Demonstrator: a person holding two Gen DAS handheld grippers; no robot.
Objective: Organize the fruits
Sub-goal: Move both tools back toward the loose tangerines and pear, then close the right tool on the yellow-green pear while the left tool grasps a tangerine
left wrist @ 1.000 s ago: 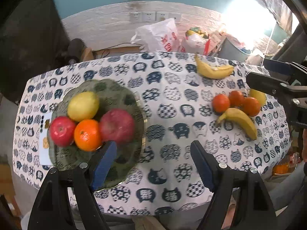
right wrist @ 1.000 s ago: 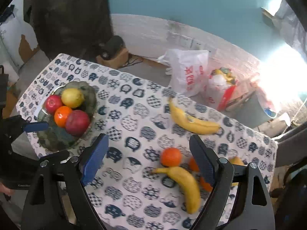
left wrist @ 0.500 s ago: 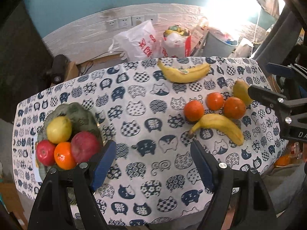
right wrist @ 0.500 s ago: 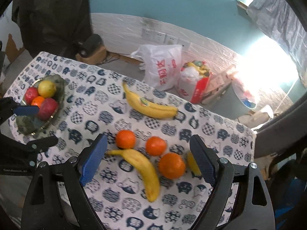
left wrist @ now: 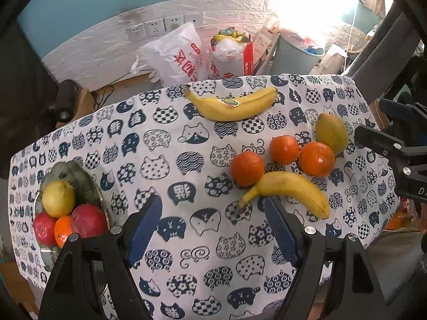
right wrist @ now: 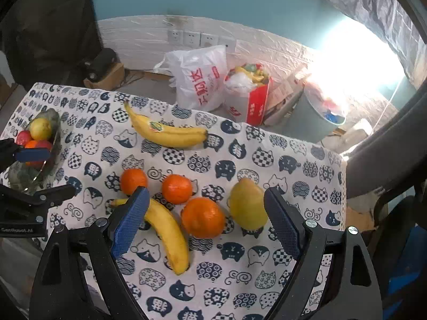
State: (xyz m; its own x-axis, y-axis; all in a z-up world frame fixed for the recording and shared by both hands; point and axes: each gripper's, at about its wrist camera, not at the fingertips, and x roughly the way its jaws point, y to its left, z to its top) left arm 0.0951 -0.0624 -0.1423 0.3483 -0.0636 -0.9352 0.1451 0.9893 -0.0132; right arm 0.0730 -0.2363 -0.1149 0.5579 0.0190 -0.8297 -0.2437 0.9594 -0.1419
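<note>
Three round oranges, two yellow bananas and a yellow-green pear loose on cat-print tablecloth, left gripper and right gripper both spread wide, empty, green glass dish of fruit at left edge.

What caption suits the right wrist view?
Open right tongs hover above oranges, banana and pear on cat-print tablecloth.

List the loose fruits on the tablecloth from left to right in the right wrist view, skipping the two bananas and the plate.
Left orange → middle orange → biggest orange → yellow-green pear.
</note>
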